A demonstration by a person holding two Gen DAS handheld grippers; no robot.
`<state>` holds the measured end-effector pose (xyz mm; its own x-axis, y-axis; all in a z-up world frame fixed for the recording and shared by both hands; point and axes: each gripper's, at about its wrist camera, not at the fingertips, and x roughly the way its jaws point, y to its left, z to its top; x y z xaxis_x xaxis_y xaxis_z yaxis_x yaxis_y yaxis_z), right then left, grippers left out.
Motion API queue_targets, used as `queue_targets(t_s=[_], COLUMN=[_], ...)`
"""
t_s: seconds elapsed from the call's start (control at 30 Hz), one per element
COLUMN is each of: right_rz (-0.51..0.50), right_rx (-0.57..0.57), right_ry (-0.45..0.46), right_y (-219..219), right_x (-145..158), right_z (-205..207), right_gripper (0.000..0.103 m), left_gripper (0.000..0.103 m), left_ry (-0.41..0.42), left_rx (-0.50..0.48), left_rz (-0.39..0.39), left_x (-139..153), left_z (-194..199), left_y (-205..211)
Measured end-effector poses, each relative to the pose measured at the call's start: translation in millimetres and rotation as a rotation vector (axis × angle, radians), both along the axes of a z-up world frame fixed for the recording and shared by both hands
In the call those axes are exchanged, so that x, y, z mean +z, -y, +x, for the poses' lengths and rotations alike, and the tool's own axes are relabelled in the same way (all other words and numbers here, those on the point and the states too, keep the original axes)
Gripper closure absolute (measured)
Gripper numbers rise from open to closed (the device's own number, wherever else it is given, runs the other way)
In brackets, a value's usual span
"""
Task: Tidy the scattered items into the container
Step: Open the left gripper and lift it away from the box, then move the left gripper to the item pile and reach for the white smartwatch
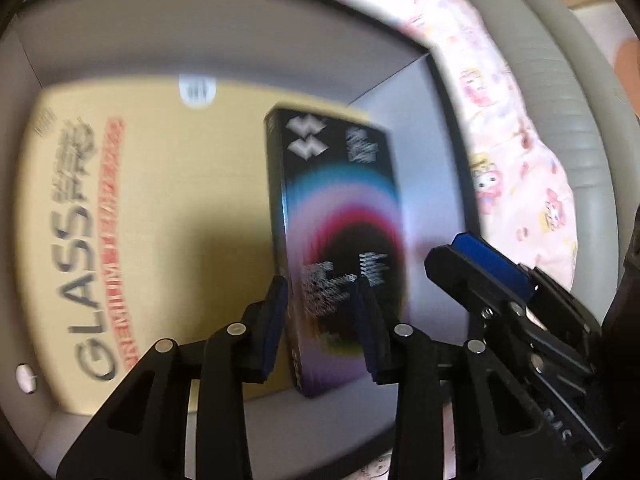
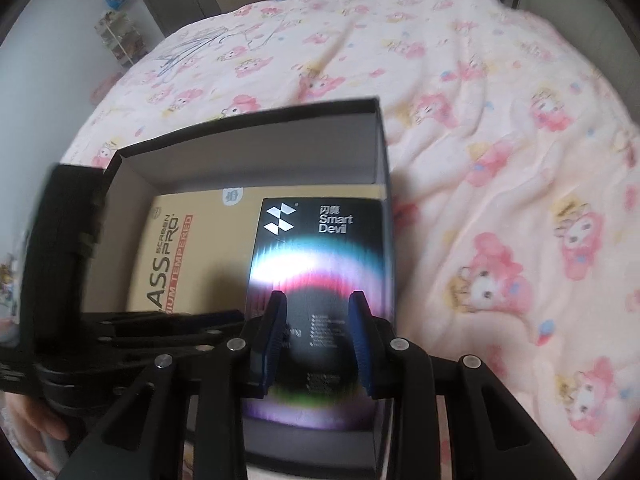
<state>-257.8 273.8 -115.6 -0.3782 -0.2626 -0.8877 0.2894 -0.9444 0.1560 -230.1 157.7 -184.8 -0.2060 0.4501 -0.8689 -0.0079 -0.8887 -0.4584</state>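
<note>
A black open box [image 2: 376,148] with grey inner walls sits on the bed; it also shows in the left wrist view [image 1: 452,152]. Inside lies a tan "GLASS PRO" pack [image 1: 152,216], also in the right wrist view [image 2: 188,248]. A black "Smart Devil" pack with a rainbow ring [image 1: 344,216] [image 2: 320,248] rests in the box, leaning over the tan pack. My left gripper [image 1: 320,296] is open, its fingers on either side of the pack's near end. My right gripper [image 2: 318,300] is open just above the same pack. The right gripper's blue-padded finger [image 1: 492,264] shows in the left view.
A pink cartoon-print quilt [image 2: 500,160] covers the bed around the box. A grey padded headboard [image 1: 560,92] rises behind. The left gripper's body [image 2: 68,264] hangs over the box's left side. A shelf and cupboards [image 2: 120,36] stand far off.
</note>
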Motion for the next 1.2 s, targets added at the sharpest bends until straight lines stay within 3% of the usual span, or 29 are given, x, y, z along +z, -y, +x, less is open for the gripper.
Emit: queue_targets(t_s=[0.1, 0.17, 0.27, 0.37, 0.57, 0.77, 0.87, 0.97, 1.1, 1.2], right_rz=[0.0, -0.026, -0.058, -0.075, -0.089, -0.071, -0.062, -0.075, -0.122, -0.183], right_rx=[-0.043, -0.09, -0.108, -0.103, -0.032, 0.088, 0.149, 0.219, 0.347, 0.468], right_ry=[-0.104, -0.166, -0.234, -0.29, -0.357, -0.398, -0.403, -0.388, -0.34, -0.206], right_y=[-0.7, -5.4, -5.2, 4.6, 48.3, 111.3, 148.2, 184.0, 231.8, 270.3], right_x=[28.8, 50.3, 78.5, 102.7, 135.4, 149.5, 148.7, 145.5, 130.5, 100.8], right_z=[22.7, 39.5, 62.5, 87.5, 131.4, 154.9, 164.5, 170.9, 170.4, 160.7], right_gripper=[0.059, 0.042, 0.037, 0.036, 0.036, 0.036, 0.036, 0.036, 0.036, 0.036], left_gripper=[0.051, 0.045, 0.038, 0.034, 0.034, 0.034, 0.035, 0.035, 0.035, 0.036], left_ry=[-0.145, -0.219, -0.313, -0.392, -0.447, -0.456, -0.46, -0.447, -0.425, -0.383], left_rx=[0.015, 0.022, 0.011, -0.002, 0.026, 0.114, 0.171, 0.235, 0.353, 0.473], left_rz=[-0.099, -0.122, -0.148, -0.16, -0.186, -0.208, -0.255, -0.254, -0.221, -0.239], left_x=[45.0, 71.9, 103.6, 137.1, 171.8, 187.6, 188.5, 183.2, 164.2, 137.4], left_z=[30.4, 48.7, 41.2, 73.4, 120.7, 155.8, 170.0, 182.4, 198.8, 208.3], left_y=[9.0, 22.5, 28.7, 53.7, 88.3, 150.4, 182.0, 215.9, 263.2, 297.9])
